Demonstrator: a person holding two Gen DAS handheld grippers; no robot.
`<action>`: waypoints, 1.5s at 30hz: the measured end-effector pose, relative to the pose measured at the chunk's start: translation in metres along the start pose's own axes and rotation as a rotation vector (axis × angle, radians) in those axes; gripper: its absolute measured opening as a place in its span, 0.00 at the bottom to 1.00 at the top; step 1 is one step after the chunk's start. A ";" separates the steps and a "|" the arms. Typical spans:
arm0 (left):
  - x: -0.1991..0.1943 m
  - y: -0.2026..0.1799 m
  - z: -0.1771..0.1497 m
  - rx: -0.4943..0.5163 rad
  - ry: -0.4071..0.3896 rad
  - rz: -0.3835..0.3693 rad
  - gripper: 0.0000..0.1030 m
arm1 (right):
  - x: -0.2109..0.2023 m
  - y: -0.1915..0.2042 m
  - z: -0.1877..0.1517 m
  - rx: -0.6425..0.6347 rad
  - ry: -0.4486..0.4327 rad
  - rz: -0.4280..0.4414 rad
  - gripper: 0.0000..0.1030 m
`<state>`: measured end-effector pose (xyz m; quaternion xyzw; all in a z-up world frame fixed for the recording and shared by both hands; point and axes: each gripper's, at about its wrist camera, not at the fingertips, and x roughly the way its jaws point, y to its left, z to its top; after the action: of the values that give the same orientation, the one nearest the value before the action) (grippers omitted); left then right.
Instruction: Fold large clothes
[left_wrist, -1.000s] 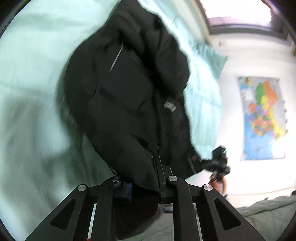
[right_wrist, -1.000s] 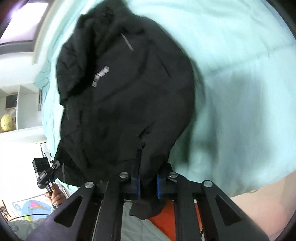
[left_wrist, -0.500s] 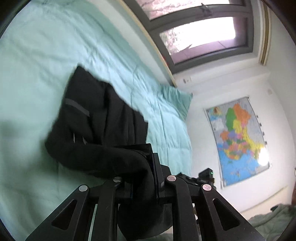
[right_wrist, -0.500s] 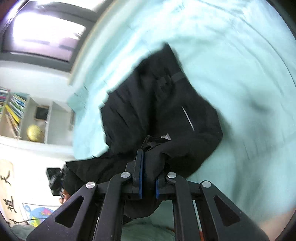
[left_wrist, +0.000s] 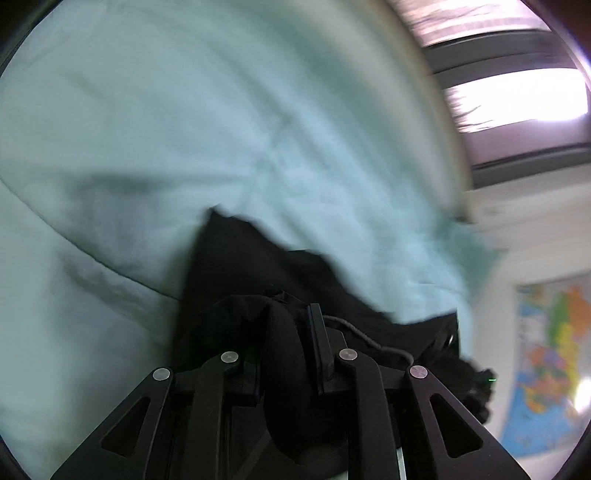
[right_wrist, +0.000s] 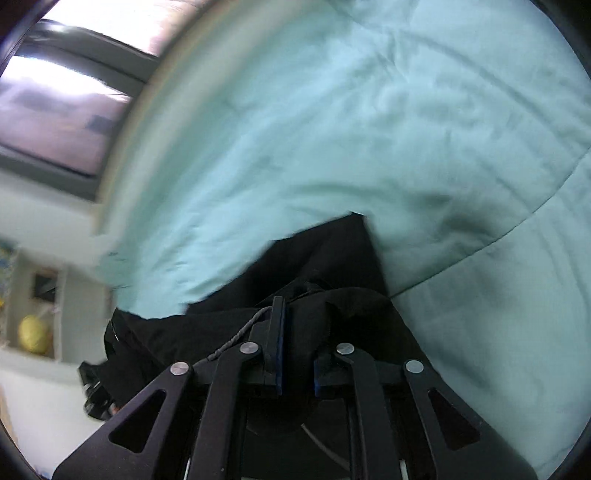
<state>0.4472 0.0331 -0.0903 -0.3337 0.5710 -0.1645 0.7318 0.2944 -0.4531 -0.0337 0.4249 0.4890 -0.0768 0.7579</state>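
Note:
A black jacket (left_wrist: 251, 266) lies stretched across the light teal bed cover (left_wrist: 184, 129), low in both views. My left gripper (left_wrist: 288, 332) is shut on a bunched fold of its edge, with a grey drawcord (left_wrist: 365, 336) running off to the right. My right gripper (right_wrist: 299, 325) is shut on another fold of the same jacket (right_wrist: 332, 254), with the cord (right_wrist: 236, 336) trailing to the left. The jacket spans between the two grippers. Both views are blurred by motion.
The teal cover (right_wrist: 351, 129) fills most of both views. A window (left_wrist: 517, 92) is beyond the bed. A wall map (left_wrist: 554, 350) hangs at the right. A shelf with a yellow ball (right_wrist: 33, 334) is at the left.
Both grippers have swung the hanging jacket down onto the bed and lowered close to the cover. The jacket now lies low and spread instead of dangling. Both stay shut.

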 end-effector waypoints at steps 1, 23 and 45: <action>0.022 0.010 0.004 -0.022 0.030 0.035 0.20 | 0.026 -0.006 0.004 0.018 0.028 -0.043 0.17; -0.077 0.004 0.004 0.154 -0.014 -0.073 0.75 | -0.029 -0.010 -0.005 -0.095 -0.006 0.006 0.66; 0.027 -0.004 0.034 0.288 -0.029 0.101 0.13 | 0.072 0.014 0.008 -0.563 -0.026 -0.300 0.15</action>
<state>0.4873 0.0240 -0.1029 -0.1985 0.5472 -0.2027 0.7875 0.3438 -0.4285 -0.0830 0.1205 0.5385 -0.0548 0.8321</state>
